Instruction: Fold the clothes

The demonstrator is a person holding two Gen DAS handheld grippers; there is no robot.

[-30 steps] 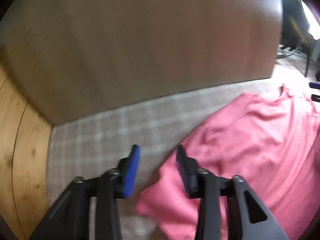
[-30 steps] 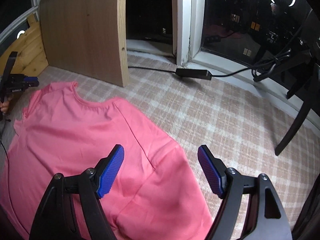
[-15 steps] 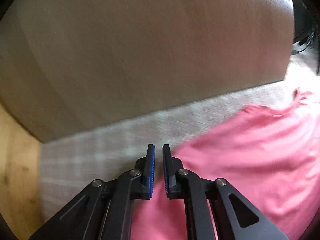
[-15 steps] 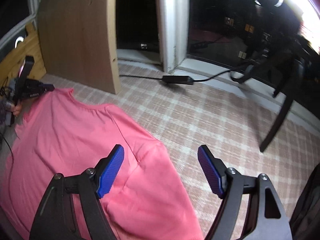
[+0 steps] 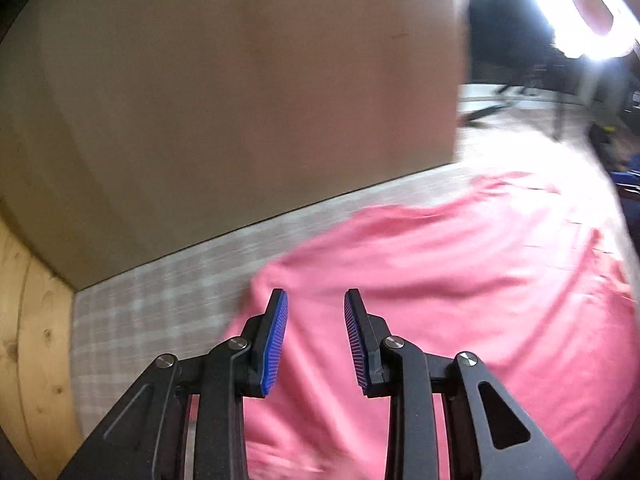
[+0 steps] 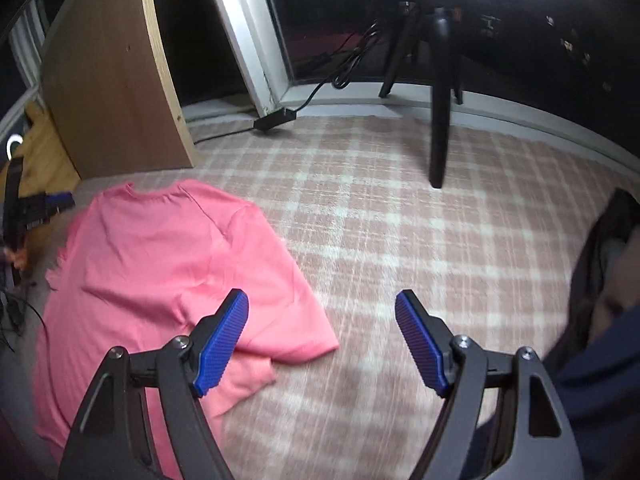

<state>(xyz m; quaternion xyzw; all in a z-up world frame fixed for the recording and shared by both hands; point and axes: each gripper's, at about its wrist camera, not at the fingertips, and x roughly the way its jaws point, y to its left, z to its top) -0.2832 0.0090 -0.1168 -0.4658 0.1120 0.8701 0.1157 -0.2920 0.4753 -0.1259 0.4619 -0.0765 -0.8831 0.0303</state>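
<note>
A pink T-shirt lies spread flat on the plaid carpet, neckline towards the wooden board. My left gripper hovers over the shirt's left edge. Its jaws are opening, a narrow gap between the blue pads, and no cloth is pinched. My right gripper stands wide open above the shirt's right sleeve and the carpet, holding nothing. In the right wrist view the left gripper shows at the far left, beside the shirt's other shoulder.
A large wooden board leans upright just behind the shirt. A pine panel stands at the left. A black tripod leg, a power adapter with cable and a window frame line the far side. Dark clothing is at the right.
The left jaws closed almost fully at the shirt's edge and have since parted again, while the gripper slid over the shirt. The right gripper drew back and rolled, staying wide open.
</note>
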